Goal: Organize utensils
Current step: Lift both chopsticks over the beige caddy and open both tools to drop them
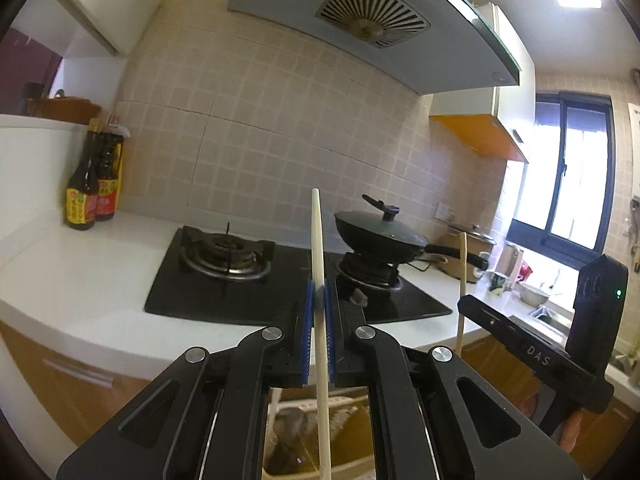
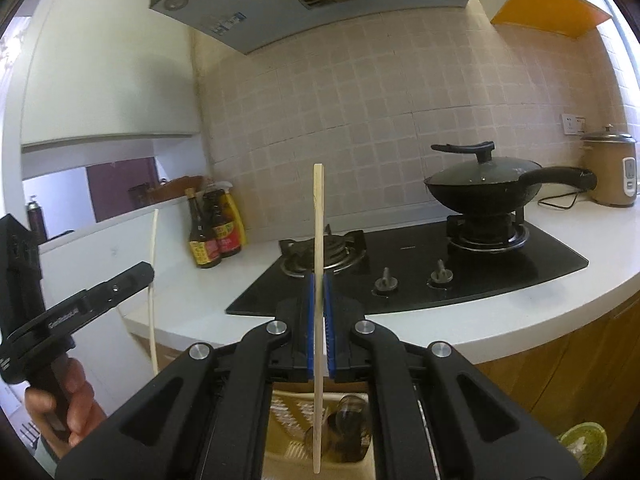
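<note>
Wooden chopstick (image 1: 320,264) — upright, clamped (left gripper (image 1: 319,300))

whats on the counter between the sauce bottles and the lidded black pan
The gas hob: its bare left burner lies between the sauce bottles and the lidded black pan, clearest in the right wrist view.

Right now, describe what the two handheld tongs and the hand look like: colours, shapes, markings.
Both tongs are matte black, with angular linkage arms, round silver pivot pins and ribbed blue pads. The left tongs look the same as the right tongs. Seen from the side, the right one carries white lettering and a green light, the left one small white print. A bare hand grips the left one's black handle; no sleeve or cable shows.
</note>
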The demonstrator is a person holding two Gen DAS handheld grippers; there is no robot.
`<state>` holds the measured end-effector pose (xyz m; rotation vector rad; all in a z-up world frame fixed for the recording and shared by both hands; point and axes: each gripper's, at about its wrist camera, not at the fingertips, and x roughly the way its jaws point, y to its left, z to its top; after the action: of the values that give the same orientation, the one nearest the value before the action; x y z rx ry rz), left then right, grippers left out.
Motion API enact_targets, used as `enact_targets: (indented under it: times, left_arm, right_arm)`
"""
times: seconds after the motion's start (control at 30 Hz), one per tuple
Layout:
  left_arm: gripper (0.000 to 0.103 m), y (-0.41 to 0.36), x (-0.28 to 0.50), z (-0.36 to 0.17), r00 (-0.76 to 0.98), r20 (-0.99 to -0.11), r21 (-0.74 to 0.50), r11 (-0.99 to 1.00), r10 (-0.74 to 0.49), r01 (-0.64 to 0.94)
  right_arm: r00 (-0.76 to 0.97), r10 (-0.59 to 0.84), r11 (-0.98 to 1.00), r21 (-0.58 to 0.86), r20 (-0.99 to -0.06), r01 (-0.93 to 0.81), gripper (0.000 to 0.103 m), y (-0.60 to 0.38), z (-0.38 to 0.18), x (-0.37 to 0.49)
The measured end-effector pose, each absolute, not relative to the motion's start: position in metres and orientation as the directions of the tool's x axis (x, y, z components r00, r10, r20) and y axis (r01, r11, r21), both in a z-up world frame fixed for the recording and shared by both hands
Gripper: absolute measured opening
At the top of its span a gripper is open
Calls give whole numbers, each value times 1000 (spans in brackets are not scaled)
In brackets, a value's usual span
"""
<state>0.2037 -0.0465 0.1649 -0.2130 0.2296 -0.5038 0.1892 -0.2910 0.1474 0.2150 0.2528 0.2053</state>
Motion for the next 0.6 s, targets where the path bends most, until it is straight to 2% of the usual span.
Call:
enact_targets:
  times: [0.37, 0.6]
  left_arm:
    - [4, -58, 228, 128, 900, -139, -215, 900, -413, 380]
    - [5, -56, 223, 121, 900, -135, -211, 899, -415, 383]
  right_arm:
    - [959, 158, 975, 193, -233, -114, 3, -284, 110, 217]
    - [950, 191, 963, 233, -246, -133, 4, -291, 102, 207]
